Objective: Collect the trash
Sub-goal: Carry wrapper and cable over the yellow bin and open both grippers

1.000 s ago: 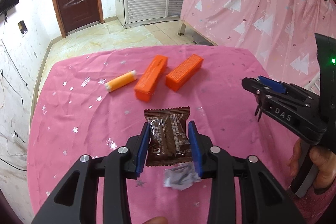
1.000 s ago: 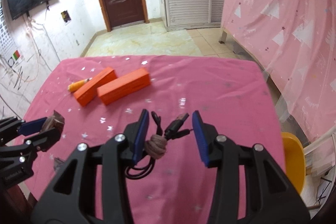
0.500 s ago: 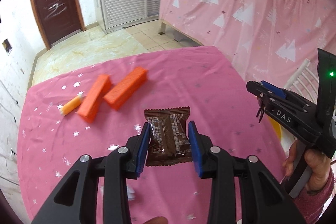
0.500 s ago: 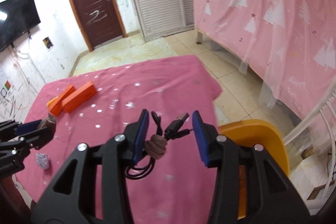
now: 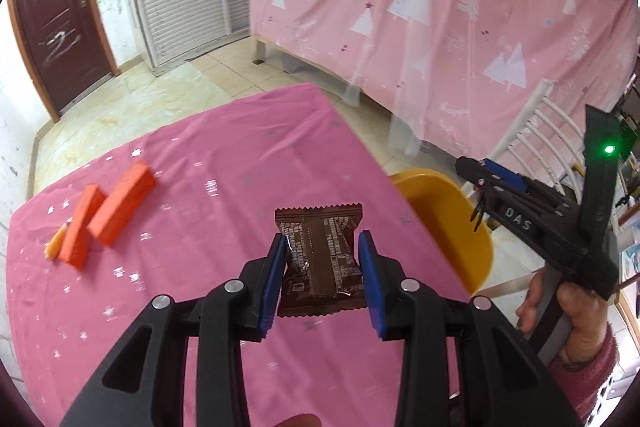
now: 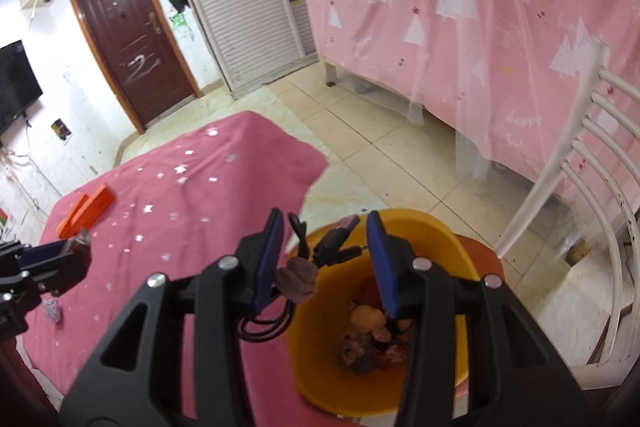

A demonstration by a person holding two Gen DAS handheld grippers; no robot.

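Note:
My left gripper (image 5: 322, 259) is shut on a brown snack wrapper (image 5: 320, 259) and holds it above the pink table (image 5: 200, 163), near its right edge. My right gripper (image 6: 326, 247) is shut on a bundled black USB cable (image 6: 320, 251) tied with a brown band, held over the rim of the yellow trash bin (image 6: 424, 235). The bin holds several scraps and also shows in the left wrist view (image 5: 444, 219), with the right gripper (image 5: 476, 171) above it. A crumpled white paper (image 6: 52, 309) lies on the table near the left gripper (image 6: 76, 247).
Two orange blocks (image 5: 108, 215) and an orange marker (image 5: 56, 247) lie at the table's far left. A white chair (image 6: 580, 195) stands to the right of the bin. A pink curtain (image 5: 440, 7) hangs behind; tiled floor (image 6: 360, 131) lies beyond.
Both grippers have swung right with their loads. The right gripper went from over the table to over the yellow bin. The left gripper lifted the wrapper toward the table's right edge.

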